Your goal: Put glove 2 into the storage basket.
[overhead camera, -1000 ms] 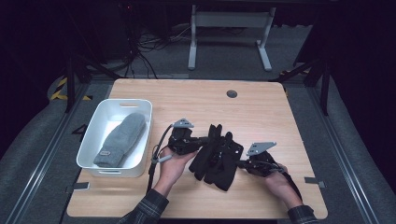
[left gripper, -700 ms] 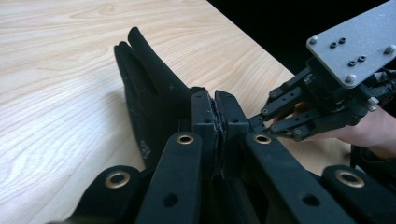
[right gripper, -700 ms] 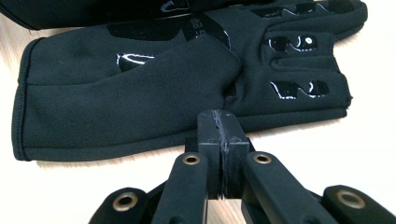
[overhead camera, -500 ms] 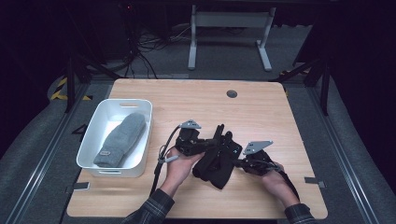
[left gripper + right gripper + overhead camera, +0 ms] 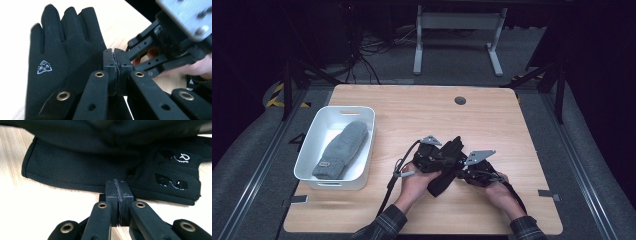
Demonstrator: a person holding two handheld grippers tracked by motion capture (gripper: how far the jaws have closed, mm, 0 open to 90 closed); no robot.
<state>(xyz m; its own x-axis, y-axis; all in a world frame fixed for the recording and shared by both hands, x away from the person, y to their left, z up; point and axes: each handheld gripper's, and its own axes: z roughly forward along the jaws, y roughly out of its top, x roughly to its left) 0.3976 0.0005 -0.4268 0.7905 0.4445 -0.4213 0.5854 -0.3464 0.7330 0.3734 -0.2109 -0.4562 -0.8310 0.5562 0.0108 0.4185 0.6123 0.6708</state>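
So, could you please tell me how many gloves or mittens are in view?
2: a grey mitten in the white bin, and a black glove on the table between the grippers. Another could be hidden beneath it.

Open tabletop (image 5: 422, 115) ahead & right of black glove (image 5: 447, 170); white bin (image 5: 364, 150) blocking left

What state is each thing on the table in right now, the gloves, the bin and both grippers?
black glove: lying flat on the table, fingers spread, between the two grippers.
grey mitten: lying inside the white bin.
white bin: upright on the table's left side, holding the mitten.
left gripper: jaws shut, pads together at the glove's edge.
right gripper: jaws shut at the glove's cuff edge.
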